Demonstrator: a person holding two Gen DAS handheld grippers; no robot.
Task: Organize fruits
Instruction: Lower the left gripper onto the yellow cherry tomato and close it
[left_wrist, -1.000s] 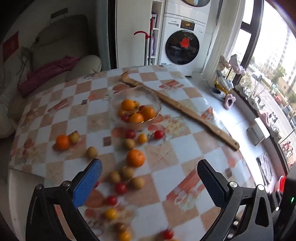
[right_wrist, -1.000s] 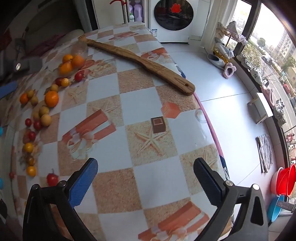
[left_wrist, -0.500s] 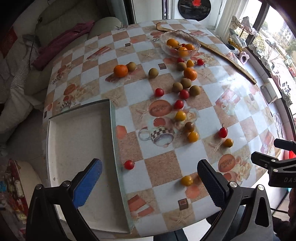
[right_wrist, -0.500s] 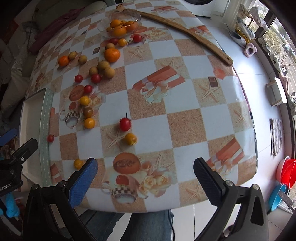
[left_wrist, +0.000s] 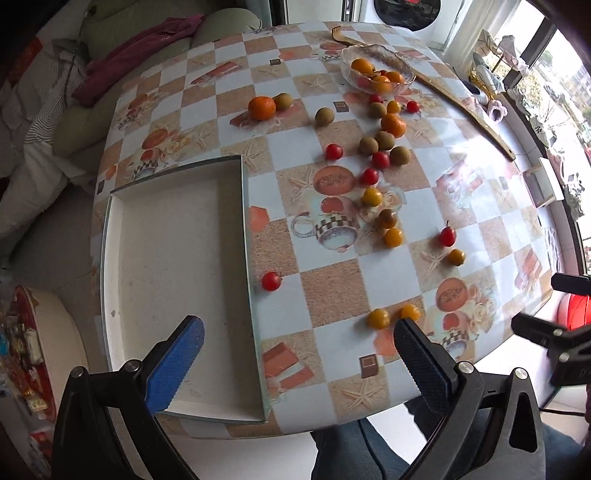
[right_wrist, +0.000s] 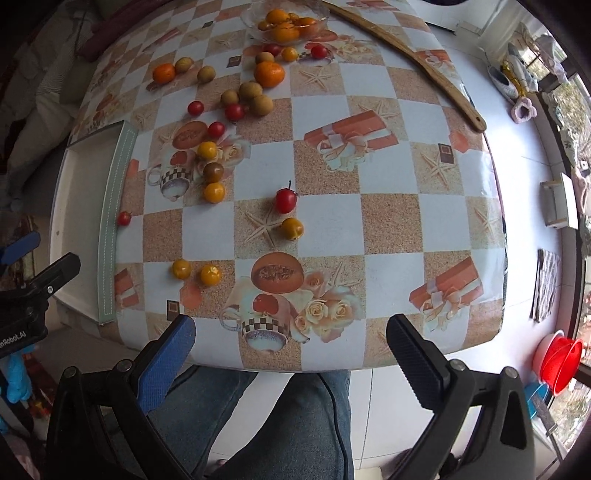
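Two grippers held above near table (right_wrist: 391, 221) edge, both empty. Left gripper (left_wrist: 297, 363) jaws wide apart, over white tray (left_wrist: 173, 254) and its right wall. Right gripper (right_wrist: 290, 358) jaws wide apart, over table rim and jeans-clad knees (right_wrist: 280, 424). Fruits scattered loose across checkered cloth: red tomato (left_wrist: 271, 280) just beside tray, two yellow tomatoes (left_wrist: 393, 315) near left gripper's right finger. Glass bowl (left_wrist: 376, 72) with oranges at far side, beside wooden stick (left_wrist: 461, 101).
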